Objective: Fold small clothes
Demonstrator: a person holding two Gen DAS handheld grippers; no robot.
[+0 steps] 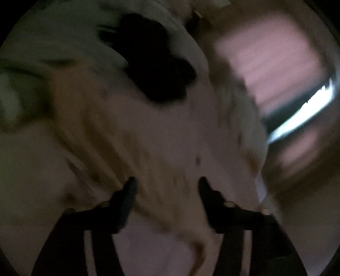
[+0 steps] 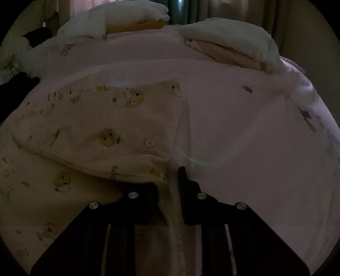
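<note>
A small pale garment with a cartoon bear print (image 2: 102, 127) lies on a pink bed sheet (image 2: 244, 138), partly folded over itself. My right gripper (image 2: 170, 180) is shut on the garment's edge at its near right corner; the cloth bunches between the fingers. In the blurred, dark left wrist view, my left gripper (image 1: 167, 182) is open above the same pale garment (image 1: 148, 138), its fingers apart with cloth below them. Whether it touches the cloth I cannot tell.
Folded white and peach clothes (image 2: 233, 44) are stacked at the far right of the bed. A white and orange pile (image 2: 119, 21) sits at the far left. A black cloth (image 1: 157, 63) lies beyond the garment. Curtains (image 2: 187, 10) hang behind the bed.
</note>
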